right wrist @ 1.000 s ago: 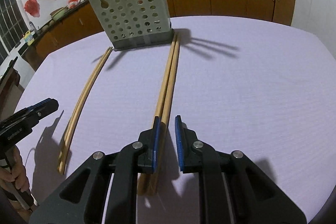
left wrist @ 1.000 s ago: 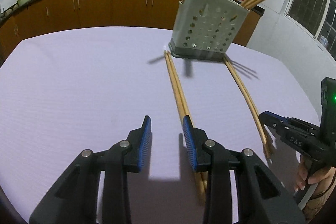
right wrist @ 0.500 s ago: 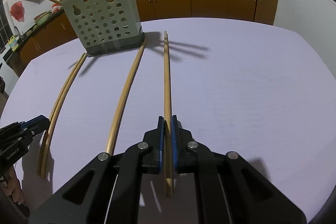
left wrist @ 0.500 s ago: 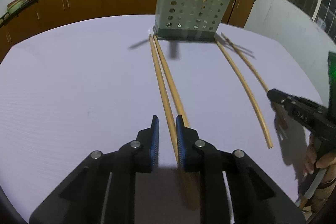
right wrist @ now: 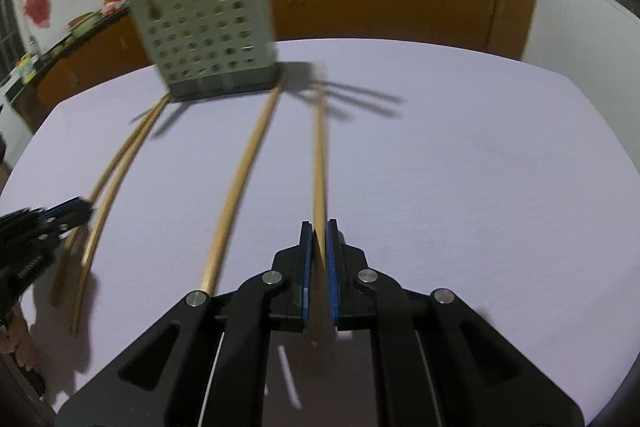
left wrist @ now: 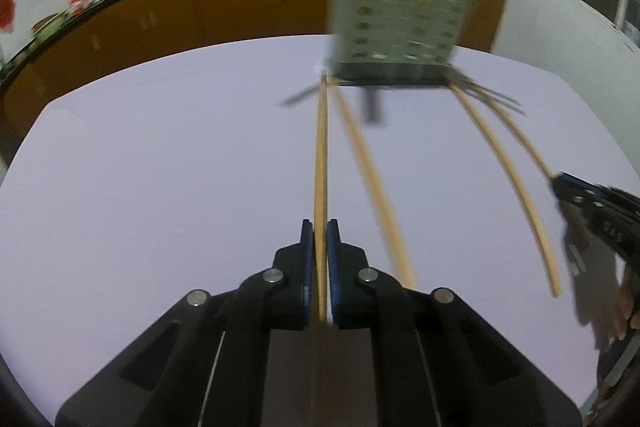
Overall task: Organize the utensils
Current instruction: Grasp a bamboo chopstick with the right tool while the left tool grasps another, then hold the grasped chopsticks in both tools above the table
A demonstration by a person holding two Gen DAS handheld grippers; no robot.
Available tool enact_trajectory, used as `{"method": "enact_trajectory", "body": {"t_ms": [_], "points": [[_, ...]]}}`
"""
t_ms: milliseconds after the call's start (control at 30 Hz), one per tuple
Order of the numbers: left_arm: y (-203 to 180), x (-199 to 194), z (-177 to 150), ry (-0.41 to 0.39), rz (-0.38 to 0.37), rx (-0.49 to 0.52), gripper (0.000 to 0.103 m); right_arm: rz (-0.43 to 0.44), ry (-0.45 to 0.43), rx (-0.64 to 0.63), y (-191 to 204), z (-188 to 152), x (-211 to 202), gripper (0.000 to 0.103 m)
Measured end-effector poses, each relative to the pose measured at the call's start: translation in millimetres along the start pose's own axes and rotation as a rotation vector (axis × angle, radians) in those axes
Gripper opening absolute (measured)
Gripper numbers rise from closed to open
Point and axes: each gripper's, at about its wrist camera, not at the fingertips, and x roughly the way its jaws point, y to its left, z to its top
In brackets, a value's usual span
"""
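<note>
Lavender bench carries your perforated holder at 12 o'clock. Your left tool pinches one chopstick; your right tool pinches another chopstick. Two loose chopsticks lie between them.

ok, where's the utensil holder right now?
The utensil holder stands at the far side of the purple table, upper left in the right wrist view and upper right of centre in the left wrist view, with loose chopsticks' far ends at its base.
</note>
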Motion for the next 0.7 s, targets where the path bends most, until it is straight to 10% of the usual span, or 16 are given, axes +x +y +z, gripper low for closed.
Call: {"method": "enact_trajectory", "body": {"t_ms": [700], "points": [[27,-2,0,-0.007,0.012,-0.062,0.013,-0.022,0.002,-0.009,-1,1,1,0.009]]}}
